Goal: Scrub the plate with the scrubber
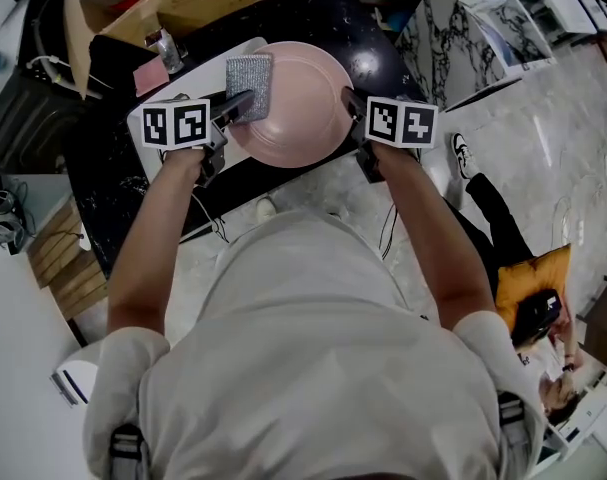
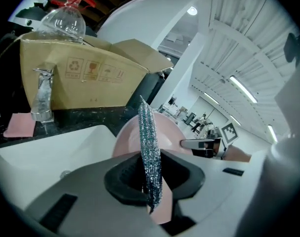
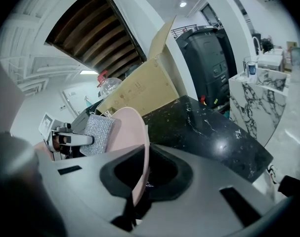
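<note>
The right gripper (image 3: 139, 184) is clamped on the right rim of the pink plate (image 1: 305, 108). The left gripper (image 2: 150, 184) is closed on the silver scrubber (image 2: 149, 142), which it holds edge-on. The scrubber's long axis runs up the plate's left half, probably touching its face. The left gripper is the one placed to do the scrubbing.

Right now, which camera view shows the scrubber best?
The head view: the scrubber shows its broad flat face over the pink plate. The left gripper view shows only its thin edge between the jaws; the right gripper view shows it small, at a slant.
</note>
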Demonstrator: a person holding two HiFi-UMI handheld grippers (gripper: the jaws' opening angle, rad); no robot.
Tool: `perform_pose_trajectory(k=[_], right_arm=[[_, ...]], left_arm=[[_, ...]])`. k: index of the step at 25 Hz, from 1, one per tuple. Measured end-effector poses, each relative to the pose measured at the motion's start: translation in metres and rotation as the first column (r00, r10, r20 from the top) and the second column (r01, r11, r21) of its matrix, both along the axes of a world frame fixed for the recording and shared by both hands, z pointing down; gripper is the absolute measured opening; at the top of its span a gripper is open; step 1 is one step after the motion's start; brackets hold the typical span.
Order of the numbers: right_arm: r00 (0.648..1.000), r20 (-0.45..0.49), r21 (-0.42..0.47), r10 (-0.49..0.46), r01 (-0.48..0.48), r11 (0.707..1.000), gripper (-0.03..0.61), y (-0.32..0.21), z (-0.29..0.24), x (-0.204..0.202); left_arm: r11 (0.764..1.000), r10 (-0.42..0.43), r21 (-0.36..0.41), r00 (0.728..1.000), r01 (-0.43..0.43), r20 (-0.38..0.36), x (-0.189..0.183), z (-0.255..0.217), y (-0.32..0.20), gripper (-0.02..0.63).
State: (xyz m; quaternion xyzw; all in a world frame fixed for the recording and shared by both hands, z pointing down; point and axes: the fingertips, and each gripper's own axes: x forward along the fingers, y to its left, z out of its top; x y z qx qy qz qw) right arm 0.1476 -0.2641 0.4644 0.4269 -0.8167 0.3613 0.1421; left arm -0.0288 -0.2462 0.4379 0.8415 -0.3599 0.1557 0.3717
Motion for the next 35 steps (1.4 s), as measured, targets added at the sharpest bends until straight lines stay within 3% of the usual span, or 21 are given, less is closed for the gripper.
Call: perform_pose_trajectory(k=[7, 15, 25, 35], right_arm=[[1.000, 0.001, 0.011, -0.004, 0.004, 1.000, 0.023, 0.002, -0.003, -0.002], [1.000, 0.017, 0.037, -0.021, 0.020, 0.999, 0.023, 0.007, -0.014, -0.010], [0.999, 0.038, 0.033, -0.008, 0.006, 0.999, 0.026, 0.008, -0.014, -0.006], [1.000, 0.029, 0.026, 0.006, -0.007, 1.000, 0.026, 0.007, -0.010, 0.003]], left_arm=[[0.989, 0.149, 0.005, 0.987, -0.149, -0.058, 0.073, -0.009, 0.023, 0.069], [0.983, 0.174, -0.038, 0.980, -0.178, -0.092, 0.102, 0.005, 0.025, 0.068], [0.989, 0.143, -0.035, 0.990, -0.144, -0.019, 0.065, 0.013, 0.019, 0.069], [0.999, 0.049, -0.021, 0.995, -0.047, 0.091, 0.004, 0.020, 0.014, 0.069]])
